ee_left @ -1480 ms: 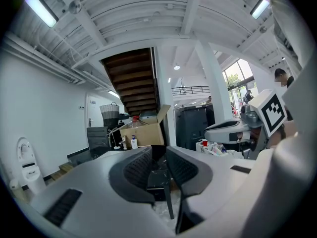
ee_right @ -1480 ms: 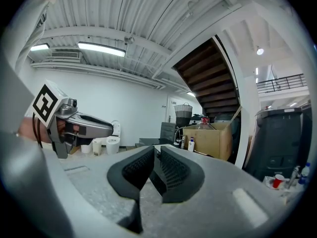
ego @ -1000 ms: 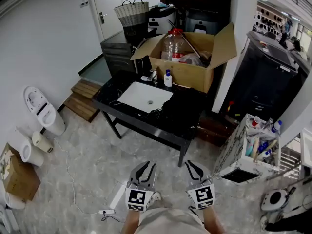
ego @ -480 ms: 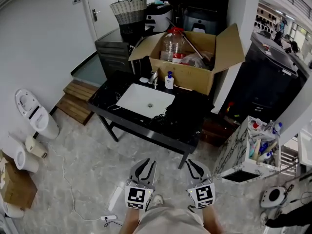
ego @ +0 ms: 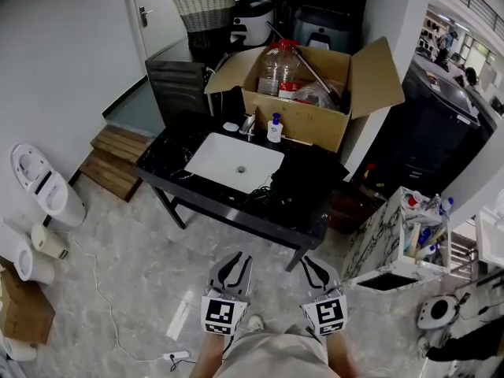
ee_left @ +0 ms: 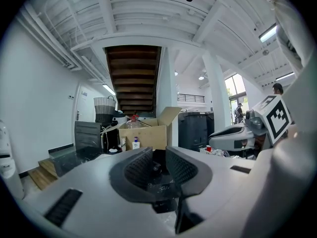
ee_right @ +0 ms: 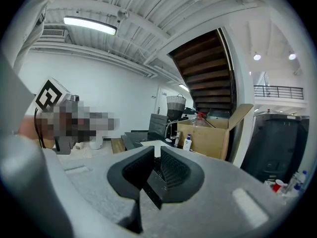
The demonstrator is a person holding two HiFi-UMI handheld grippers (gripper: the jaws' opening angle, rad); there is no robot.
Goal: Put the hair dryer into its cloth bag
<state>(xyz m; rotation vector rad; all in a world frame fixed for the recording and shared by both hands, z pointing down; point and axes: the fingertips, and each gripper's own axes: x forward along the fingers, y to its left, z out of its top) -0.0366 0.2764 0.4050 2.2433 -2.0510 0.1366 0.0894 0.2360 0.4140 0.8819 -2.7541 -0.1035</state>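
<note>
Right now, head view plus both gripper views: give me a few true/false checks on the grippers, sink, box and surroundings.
1. The left gripper and right gripper are shut, with nothing between their jaws. True.
2. The sink is black. False: it is white, set in a black table.
3. The box is closed. False: its flaps stand open, with a big bottle inside.
4. A basket stands at the back, left of the box. True.
5. The toilet is right of the table. False: it is to the table's left, by the wall.

Two grippers [ego: 235,260] [ego: 313,263], one sink [ego: 236,157], one wicker basket [ego: 203,2], one black table [ego: 169,144]
</note>
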